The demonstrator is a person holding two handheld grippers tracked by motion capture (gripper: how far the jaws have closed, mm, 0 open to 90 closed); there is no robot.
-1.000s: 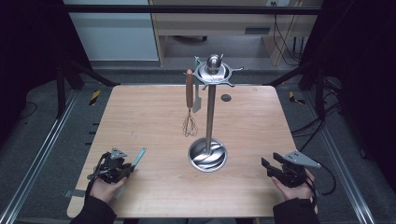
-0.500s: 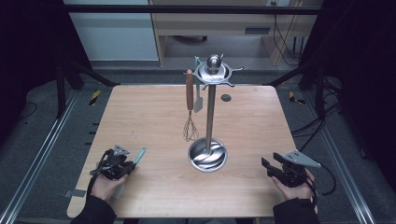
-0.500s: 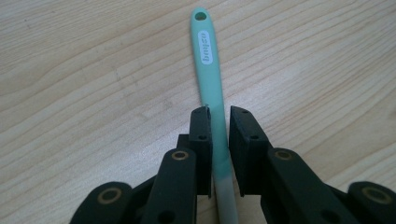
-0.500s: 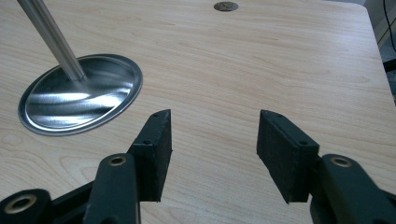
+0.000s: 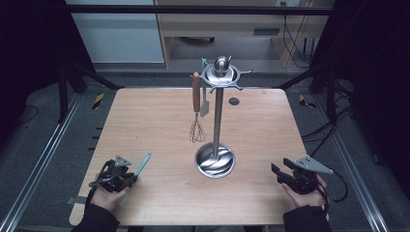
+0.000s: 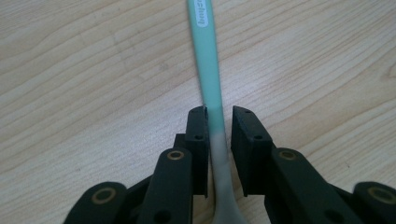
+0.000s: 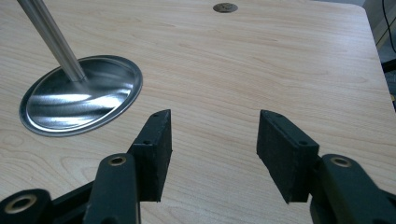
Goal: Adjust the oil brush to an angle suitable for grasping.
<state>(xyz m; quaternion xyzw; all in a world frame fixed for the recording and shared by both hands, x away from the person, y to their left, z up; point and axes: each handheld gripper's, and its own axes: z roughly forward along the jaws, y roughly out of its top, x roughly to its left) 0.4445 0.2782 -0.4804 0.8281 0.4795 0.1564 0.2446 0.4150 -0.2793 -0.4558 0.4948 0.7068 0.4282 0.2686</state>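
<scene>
Starting well to the left of the stand (image 5: 217,121), at the near edge of the bench (image 5: 145,111), my left claw (image 6: 218,116) lies low over a mint-green utensil (image 5: 143,163) that rests flat on the wood, its handle pointing up towards the stand. The handle runs between the jaws, which have just been opening. One pad sits against the handle and I can see a sliver of gap at the other, so I read the claw as nearly closed but not clamping. I take the step in hand to be getting a firm hold on this utensil so it can go up onto the stand. To do that well I would centre the handle between the pads and close squarely on the straight part, not the flared end. I would then check it does not pivot before lifting, because a thin, smooth handle could swing in the grip. Just left of the stand's pole a whisk (image 5: 196,130) with a wooden handle hangs from the top ring. A small flat tool (image 5: 204,104) hangs beside it, so I would aim for a free hook away from those two. The stand's foot is a shallow steel dish (image 5: 231,166), and it holds nothing except the pole rising from its middle. Well to the right of the stand, my right claw (image 7: 212,126) rests near the bench's front edge with its jaws wide apart and nothing between them.
</scene>
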